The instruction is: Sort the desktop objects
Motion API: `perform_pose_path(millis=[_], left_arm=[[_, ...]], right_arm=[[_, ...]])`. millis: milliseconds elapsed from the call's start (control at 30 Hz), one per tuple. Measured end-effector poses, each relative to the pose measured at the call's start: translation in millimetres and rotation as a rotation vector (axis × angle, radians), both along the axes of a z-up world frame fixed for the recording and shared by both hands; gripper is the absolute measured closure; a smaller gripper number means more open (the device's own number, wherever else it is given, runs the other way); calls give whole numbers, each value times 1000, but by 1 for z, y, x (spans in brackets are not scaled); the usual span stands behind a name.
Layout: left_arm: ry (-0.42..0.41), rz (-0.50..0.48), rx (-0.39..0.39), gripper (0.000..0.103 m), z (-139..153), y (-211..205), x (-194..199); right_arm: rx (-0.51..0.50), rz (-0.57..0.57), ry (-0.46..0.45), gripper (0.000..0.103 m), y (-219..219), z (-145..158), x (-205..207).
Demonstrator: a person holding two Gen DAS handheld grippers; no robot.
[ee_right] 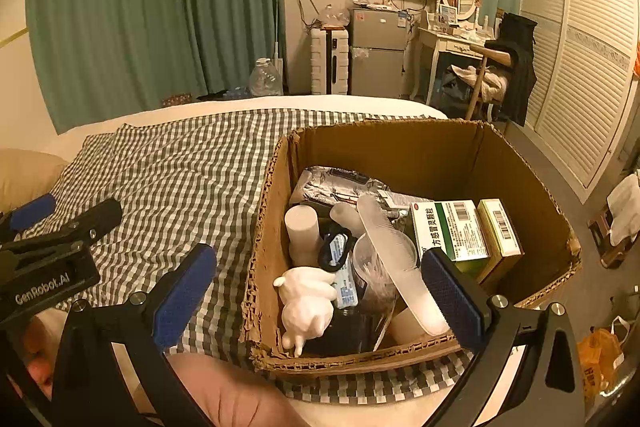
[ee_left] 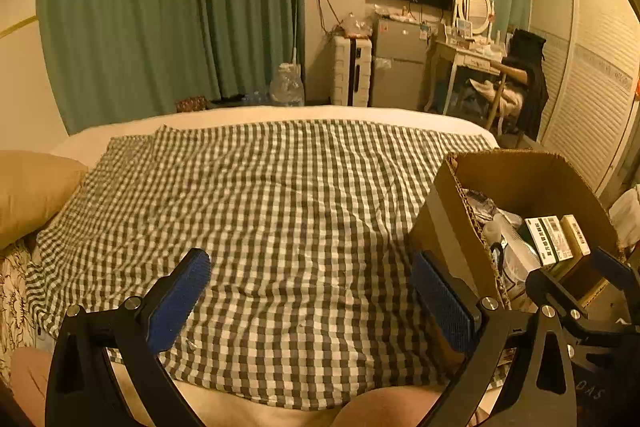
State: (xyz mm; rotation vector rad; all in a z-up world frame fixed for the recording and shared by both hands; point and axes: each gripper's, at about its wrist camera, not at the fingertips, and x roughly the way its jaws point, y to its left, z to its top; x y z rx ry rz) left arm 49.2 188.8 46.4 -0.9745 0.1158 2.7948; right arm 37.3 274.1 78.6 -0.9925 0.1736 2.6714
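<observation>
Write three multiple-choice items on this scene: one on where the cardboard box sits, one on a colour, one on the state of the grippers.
1. The cardboard box sits:
A. on the checked cloth
B. on the floor
C. on the dresser

2. The gripper pads are:
A. red
B. blue
C. white

3. The left gripper and right gripper are:
A. both shut on items
B. one open, one shut
C. both open

Key:
1 A, the checks run under the box's near edge.
2 B, blue textured faces show in both wrist views.
3 C, each pair of fingers stands wide apart, holding nothing.
</observation>
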Motion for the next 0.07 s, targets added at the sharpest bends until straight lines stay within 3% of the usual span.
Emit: perform_pose_path(millis=[67], left_arm=[[23,-14,19,0,3,-2,4]], right_arm=[[-10,6,3,0,-1,-1,0]])
